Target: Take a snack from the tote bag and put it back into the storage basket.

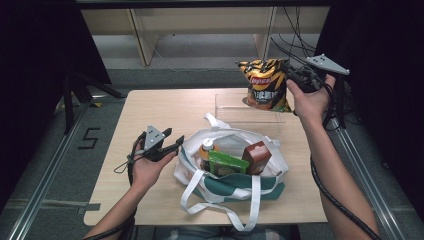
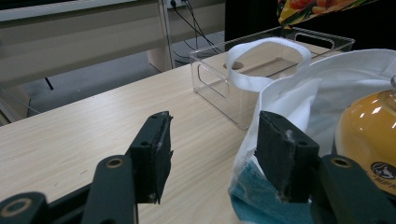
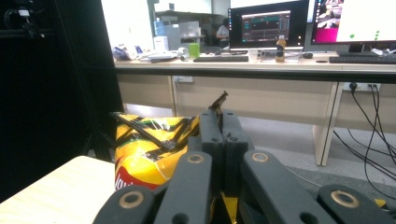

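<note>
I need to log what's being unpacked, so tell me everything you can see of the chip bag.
The chip bag is a glossy yellow foil packet with black stripes and a red logo. It looks puffed and unopened. It hangs upright by its top corner, pinched in the shut right gripper, above the far end of the clear plastic bin. Whether its bottom touches the bin cannot be told.

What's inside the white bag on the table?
The white bag holds an orange bottle, a green packet and a brown carton, all poking out of the top. Anything deeper down is hidden by them and the cloth.
</note>
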Motion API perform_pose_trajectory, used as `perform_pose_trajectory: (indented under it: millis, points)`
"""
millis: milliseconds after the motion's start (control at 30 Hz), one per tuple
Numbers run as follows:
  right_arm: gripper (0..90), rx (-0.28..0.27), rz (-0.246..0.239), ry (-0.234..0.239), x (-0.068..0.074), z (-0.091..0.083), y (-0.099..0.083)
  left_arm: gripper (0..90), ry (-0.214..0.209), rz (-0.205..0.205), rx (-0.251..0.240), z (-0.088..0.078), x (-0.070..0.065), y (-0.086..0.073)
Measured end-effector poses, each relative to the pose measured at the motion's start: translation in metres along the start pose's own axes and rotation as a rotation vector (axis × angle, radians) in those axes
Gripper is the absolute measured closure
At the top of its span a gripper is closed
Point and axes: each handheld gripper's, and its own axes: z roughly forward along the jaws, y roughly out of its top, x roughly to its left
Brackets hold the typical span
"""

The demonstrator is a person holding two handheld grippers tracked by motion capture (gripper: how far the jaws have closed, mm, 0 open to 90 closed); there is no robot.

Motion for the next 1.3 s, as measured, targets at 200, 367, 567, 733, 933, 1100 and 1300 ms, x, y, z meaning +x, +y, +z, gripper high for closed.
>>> perform_pose_trajectory:
  millis: [200, 367, 567, 733, 933, 1100, 1300]
  points:
    - [90.0, 0.006, 0.001, -0.005, -0.003, 0.008, -0.001, 44.7, 0.002, -0.003, -0.002, 0.000, 0.000, 0.000]
    - [90.0, 0.013, 0.015, -0.015, -0.005, 0.015, -0.003, 44.8, 0.004, -0.002, -0.003, 0.000, 0.001, 0.000]
    - [90.0, 0.013, 0.024, -0.016, -0.006, 0.022, -0.001, 44.7, 0.005, -0.001, -0.004, 0.000, 0.001, 0.000]
    - [90.0, 0.021, 0.028, -0.023, -0.006, 0.027, 0.000, 44.7, 0.003, 0.001, -0.002, 0.000, 0.001, 0.000]
    - [90.0, 0.033, 0.031, -0.026, -0.006, 0.034, 0.000, 44.8, 0.003, 0.001, -0.001, 0.000, 0.001, 0.000]
    - [90.0, 0.032, 0.020, -0.033, -0.008, 0.038, -0.001, 44.8, 0.004, 0.000, -0.001, 0.000, 0.001, 0.000]
    - [90.0, 0.037, 0.028, -0.033, -0.010, 0.042, -0.001, 44.8, 0.002, 0.001, 0.000, 0.000, 0.001, 0.000]
